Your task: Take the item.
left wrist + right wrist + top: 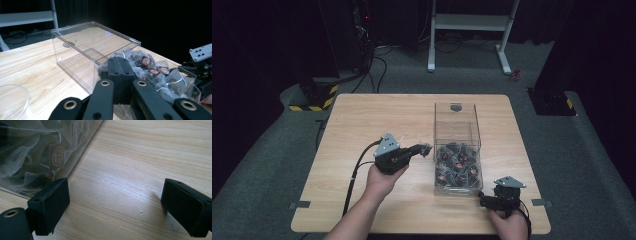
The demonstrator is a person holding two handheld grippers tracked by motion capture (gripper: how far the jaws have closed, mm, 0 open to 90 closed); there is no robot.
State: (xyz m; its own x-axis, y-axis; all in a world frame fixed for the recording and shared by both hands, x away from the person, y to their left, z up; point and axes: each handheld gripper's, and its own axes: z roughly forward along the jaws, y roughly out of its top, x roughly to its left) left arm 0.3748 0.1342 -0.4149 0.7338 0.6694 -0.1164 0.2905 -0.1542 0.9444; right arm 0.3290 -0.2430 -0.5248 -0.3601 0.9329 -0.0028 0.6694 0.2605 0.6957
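High view shows our wooden table (362, 120) on grey carpet (267, 155) in a dark room; left gripper (426, 149) pinched together beside the clear box (457, 125), right gripper (115, 205) spread apart.

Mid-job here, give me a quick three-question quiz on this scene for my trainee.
1. True or false: the left hand-held gripper has its jaws wide open.
2. Which part of the clear box holds the tea bags? A: the end nearest the person. B: the far end. C: both ends.
3. What lies between the jaws of the right hand-held gripper?
Key: 1 false, they are shut. 2 A. 3 nothing but the bare wooden table.
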